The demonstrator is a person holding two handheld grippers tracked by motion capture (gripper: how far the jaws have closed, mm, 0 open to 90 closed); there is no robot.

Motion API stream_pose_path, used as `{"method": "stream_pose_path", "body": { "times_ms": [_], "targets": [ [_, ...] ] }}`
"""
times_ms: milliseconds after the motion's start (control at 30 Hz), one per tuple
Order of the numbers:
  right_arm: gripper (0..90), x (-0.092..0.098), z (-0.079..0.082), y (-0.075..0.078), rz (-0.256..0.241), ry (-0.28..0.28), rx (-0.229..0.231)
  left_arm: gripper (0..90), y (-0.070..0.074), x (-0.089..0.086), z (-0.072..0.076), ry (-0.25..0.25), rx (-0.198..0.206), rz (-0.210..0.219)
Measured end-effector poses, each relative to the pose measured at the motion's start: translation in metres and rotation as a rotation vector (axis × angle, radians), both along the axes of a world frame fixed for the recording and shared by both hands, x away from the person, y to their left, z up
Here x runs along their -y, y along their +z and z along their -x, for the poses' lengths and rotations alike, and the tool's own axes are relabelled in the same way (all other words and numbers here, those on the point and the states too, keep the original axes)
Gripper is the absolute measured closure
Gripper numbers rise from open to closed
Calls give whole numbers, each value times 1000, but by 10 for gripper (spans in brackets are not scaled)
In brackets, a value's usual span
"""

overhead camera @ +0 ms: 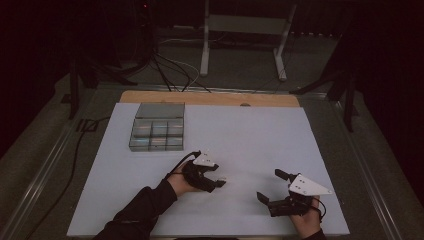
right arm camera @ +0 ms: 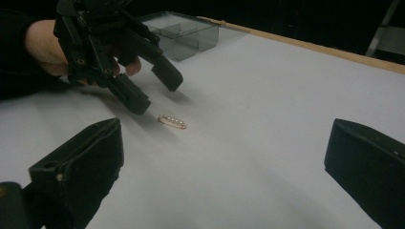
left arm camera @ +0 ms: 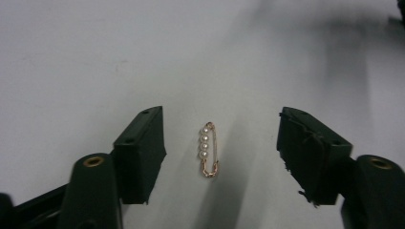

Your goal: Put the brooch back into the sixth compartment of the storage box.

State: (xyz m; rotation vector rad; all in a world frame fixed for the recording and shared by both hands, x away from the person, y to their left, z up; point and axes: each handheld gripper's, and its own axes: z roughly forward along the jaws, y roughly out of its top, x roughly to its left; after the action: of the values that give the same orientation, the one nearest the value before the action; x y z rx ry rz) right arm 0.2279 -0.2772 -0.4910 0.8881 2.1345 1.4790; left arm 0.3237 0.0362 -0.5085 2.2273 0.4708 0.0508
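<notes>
A small gold safety pin with a row of pearls (left arm camera: 208, 150) lies flat on the white table sheet (overhead camera: 250, 135). My left gripper (left arm camera: 220, 157) hovers just over it, open, the pin lying between its two jaws without touching either. In the right gripper view the pin (right arm camera: 172, 121) lies just beyond the left gripper (right arm camera: 150, 93). In the high view the left gripper (overhead camera: 218, 181) is near the table's middle and the pin (overhead camera: 222, 178) is a faint speck at its tips. My right gripper (overhead camera: 268, 186) stands open at the front right, with nothing between its jaws.
A clear compartment box (overhead camera: 157, 127) with its lid up sits at the back left of the sheet (right arm camera: 191, 31). A wooden table edge (overhead camera: 210, 98) runs along the back. Beyond it are a white stand (overhead camera: 243, 30) and floor cables.
</notes>
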Motion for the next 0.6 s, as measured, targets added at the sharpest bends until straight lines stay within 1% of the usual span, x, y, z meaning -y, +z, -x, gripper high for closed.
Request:
{"method": "stream_pose_path", "body": {
  "times_ms": [33, 67, 133, 167, 233, 267, 367, 433, 467, 500, 567, 600],
  "targets": [
    [0, 0, 0, 0, -1, -1, 0, 424, 0, 0, 0, 0, 0, 0],
    [0, 0, 0, 0, -2, 0, 3, 468, -2, 1, -1, 5, 2, -14],
    [0, 0, 0, 0, 0, 1, 3, 481, -4, 3, -1, 4, 1, -33],
    [0, 0, 0, 0, -1, 1, 0, 523, -5, 4, -2, 12, -3, -39],
    [0, 0, 0, 0, -1, 0, 1, 538, -6, 5, -2, 12, -10, -42],
    [0, 0, 1, 0, 1, 2, 4, 576, -6, 5, -3, 7, -9, -47],
    [0, 0, 0, 0, 2, 1, 3, 602, -7, 6, -4, 10, -18, -49],
    [0, 0, 1, 0, 2, 0, 3, 626, -8, 7, -5, 2, -20, -73],
    [0, 0, 1, 0, 3, 2, 3, 654, -8, 8, -5, 5, -21, -73],
    [0, 0, 1, 0, 3, 2, 3, 654, -8, 8, -6, 1, -22, -81],
    [0, 0, 1, 0, 2, 1, 2, 672, -9, 10, -6, 9, -27, -83],
    [0, -1, 1, 0, 2, 1, 2, 681, -10, 10, -6, 1, -31, -87]
  ]
}}
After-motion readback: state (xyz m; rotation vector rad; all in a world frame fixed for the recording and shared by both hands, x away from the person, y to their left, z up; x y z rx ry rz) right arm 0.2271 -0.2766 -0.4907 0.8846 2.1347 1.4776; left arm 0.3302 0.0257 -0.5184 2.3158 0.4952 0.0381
